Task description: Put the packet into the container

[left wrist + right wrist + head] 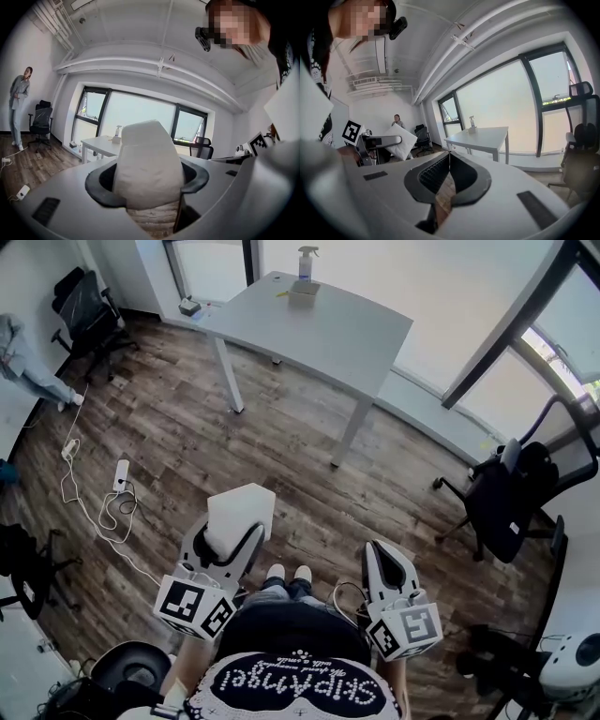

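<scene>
Here the left gripper (230, 538) has its fingers (101, 190) clamped on the white packet (240, 514), held over the wood floor (178, 427), well apart from the worktop (319, 329). The right gripper (382, 554) has its fingers (426, 177) together, nothing between them.

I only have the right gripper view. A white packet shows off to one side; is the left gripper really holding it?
Observer: Yes. In the left gripper view the packet sits between the fingers of the left gripper, which press on its sides.
Operator: Is the person at the table?
Observer: No. The head view shows wooden floor between their shoes and the table.
Operator: Anything lying on that floor?
Observer: A white cable with a power strip, off to the left.
</scene>
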### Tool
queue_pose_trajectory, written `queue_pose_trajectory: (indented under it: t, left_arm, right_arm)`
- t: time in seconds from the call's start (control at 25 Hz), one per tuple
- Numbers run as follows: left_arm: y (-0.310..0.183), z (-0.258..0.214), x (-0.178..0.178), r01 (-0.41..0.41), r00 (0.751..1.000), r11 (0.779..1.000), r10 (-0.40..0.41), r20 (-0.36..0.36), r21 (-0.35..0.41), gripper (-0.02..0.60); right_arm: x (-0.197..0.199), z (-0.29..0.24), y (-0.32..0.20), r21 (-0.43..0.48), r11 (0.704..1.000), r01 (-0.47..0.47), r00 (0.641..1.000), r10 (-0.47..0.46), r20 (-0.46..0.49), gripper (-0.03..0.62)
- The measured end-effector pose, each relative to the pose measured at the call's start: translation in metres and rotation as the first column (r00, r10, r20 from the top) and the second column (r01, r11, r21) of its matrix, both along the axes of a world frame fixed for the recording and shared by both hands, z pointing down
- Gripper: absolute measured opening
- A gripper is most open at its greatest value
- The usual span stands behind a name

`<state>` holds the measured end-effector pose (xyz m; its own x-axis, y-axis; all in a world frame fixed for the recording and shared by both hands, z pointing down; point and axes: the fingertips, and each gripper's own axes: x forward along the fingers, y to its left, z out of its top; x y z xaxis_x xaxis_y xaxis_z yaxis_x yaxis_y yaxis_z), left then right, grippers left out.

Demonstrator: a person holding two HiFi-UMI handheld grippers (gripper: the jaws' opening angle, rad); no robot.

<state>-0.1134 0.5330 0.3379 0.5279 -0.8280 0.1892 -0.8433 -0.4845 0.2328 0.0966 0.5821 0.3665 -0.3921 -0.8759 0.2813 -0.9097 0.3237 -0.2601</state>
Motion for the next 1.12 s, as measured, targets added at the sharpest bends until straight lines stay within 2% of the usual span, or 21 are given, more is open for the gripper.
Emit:
queue_pose_trajectory:
  t: [0.2,0.56,0.76,1.12]
  left_arm:
    - [-0.001,0.001,0.015,0.01,1.0,1.0,-0.01,-0.008,0.016,0.29]
    - [-0.012,0.005,0.013,0.06,0.998,0.998,-0.06,-0.009,0.014,0.29]
    - [-0.037,0.006,0.011,0.057,0.998,0.998,-0.057,-0.022,0.013,0.29]
    - [-0.104,0.0,0.0,0.006,0.999,1.0,-0.005,-0.035,0.02,0.29]
  right_arm:
    - [0.009,0.0,-0.008,0.035,0.999,0.036,0.999,-0.037,0.039,0.015]
    - [0.005,0.005,-0.024,0.017,0.995,0.098,0.994,-0.099,0.045,0.015]
    - [0.001,0.008,-0.044,0.003,0.995,0.095,0.995,-0.095,0.041,0.015]
    - [-0.015,-0.006,-0.107,0.02,0.998,0.062,0.998,-0.063,0.025,0.015]
